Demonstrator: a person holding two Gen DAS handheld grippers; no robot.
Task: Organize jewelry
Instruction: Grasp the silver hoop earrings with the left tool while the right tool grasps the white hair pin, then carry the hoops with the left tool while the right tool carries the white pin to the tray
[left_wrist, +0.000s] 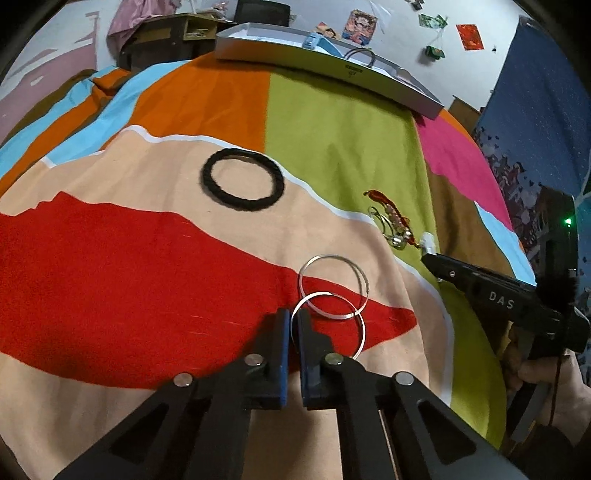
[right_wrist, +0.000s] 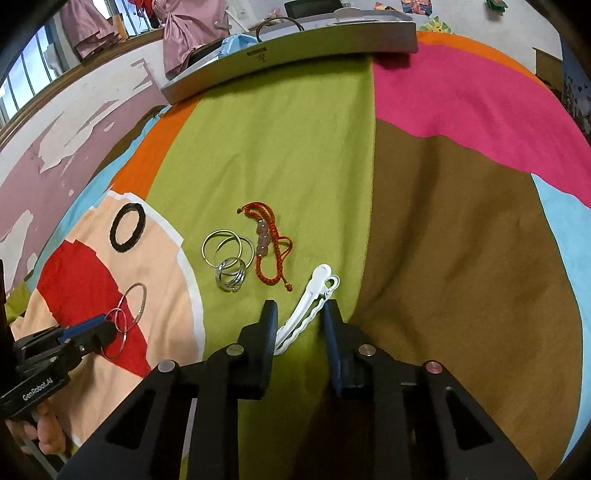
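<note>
Left gripper (left_wrist: 293, 325): jaws drawn together on the rim of a thin silver bangle (left_wrist: 328, 325), which lies over a red patch of the multicoloured bedsheet (left_wrist: 332, 147). A second silver bangle (left_wrist: 334, 286) overlaps the first, flat on the sheet just beyond.

Right gripper (right_wrist: 301, 319): jaws narrowed around a white hair clip (right_wrist: 310, 306). The clip lies slantwise between them on the green panel, and both pads appear to touch it.

Other items on the bed:
- Black braided ring (left_wrist: 243, 179) on the peach area, well apart from the bangles.
- Cluster of small silver rings (right_wrist: 229, 258) beside a red cord bracelet with pink beads (right_wrist: 266, 247), just beyond the clip.
- Grey tray (right_wrist: 295, 55) at the far edge, holding a dark bangle (right_wrist: 277, 24) and a pale blue item.
</note>
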